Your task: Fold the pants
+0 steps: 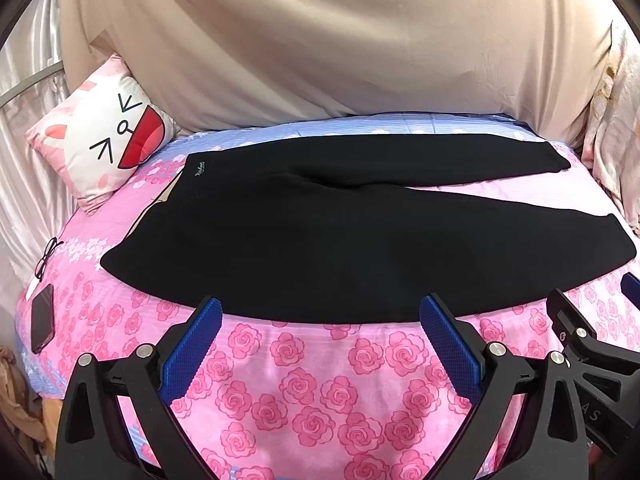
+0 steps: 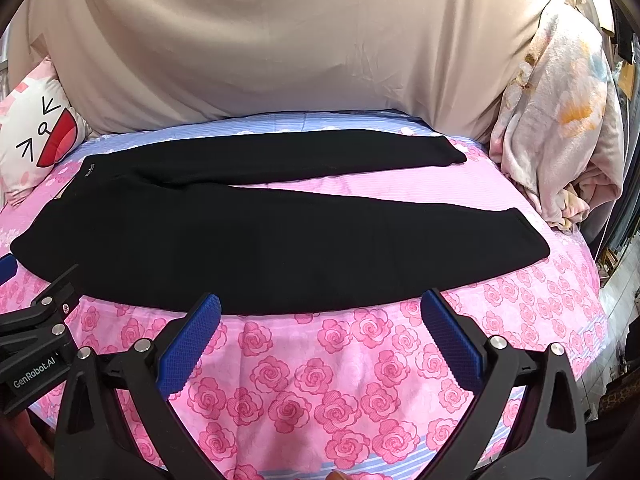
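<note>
Both tools have their blue-padded fingers spread wide and hold nothing. The left gripper (image 1: 320,312) and the right gripper (image 2: 320,308) hover side by side over the near part of a bed, just short of the near edge of the black pants (image 1: 360,240). The pants lie flat across the rose-printed pink bedspread (image 1: 320,380), waistband to the left, both legs running right and parting in a narrow V. Only the left view shows a pair of eyeglasses (image 1: 47,258) and a dark phone (image 1: 42,322) at the bed's left edge, plus the whole cat-face cushion (image 1: 106,134) beyond the waistband. Only the right view shows the full heap of pale floral bedding (image 2: 556,120) beyond the leg ends. A beige sheet (image 2: 280,40) hangs behind the bed.
</note>
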Action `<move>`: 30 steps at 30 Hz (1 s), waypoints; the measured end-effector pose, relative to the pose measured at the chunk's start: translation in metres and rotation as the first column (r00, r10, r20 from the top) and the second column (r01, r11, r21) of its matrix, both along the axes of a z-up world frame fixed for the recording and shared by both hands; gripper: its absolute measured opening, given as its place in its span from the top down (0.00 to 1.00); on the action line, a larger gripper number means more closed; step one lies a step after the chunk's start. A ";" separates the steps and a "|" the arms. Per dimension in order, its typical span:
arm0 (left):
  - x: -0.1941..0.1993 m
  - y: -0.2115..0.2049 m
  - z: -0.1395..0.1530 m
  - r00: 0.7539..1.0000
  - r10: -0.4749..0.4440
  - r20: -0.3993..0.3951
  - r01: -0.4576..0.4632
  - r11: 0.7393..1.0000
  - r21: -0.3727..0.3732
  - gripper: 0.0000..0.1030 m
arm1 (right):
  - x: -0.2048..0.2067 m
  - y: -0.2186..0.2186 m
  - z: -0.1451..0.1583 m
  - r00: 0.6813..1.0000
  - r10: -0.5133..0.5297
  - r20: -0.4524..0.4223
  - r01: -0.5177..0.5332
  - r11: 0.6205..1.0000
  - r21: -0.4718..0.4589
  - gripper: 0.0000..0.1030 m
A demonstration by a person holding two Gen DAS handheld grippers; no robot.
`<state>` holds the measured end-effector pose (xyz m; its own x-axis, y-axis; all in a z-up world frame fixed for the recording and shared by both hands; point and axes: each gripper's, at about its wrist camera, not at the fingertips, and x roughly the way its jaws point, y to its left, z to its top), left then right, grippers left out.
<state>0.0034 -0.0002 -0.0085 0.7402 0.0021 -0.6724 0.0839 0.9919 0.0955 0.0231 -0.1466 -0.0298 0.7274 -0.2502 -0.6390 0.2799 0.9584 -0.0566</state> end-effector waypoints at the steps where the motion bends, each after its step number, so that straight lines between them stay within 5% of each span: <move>1: 0.000 0.000 0.000 1.000 0.001 0.000 -0.001 1.000 0.000 0.05 | 0.000 0.000 0.000 1.000 0.000 -0.001 0.000 1.000 0.000 0.05; 30: 0.000 -0.001 -0.001 1.000 -0.007 0.000 0.007 1.000 0.011 0.05 | 0.000 0.000 0.001 1.000 -0.001 0.002 0.001 1.000 0.003 0.05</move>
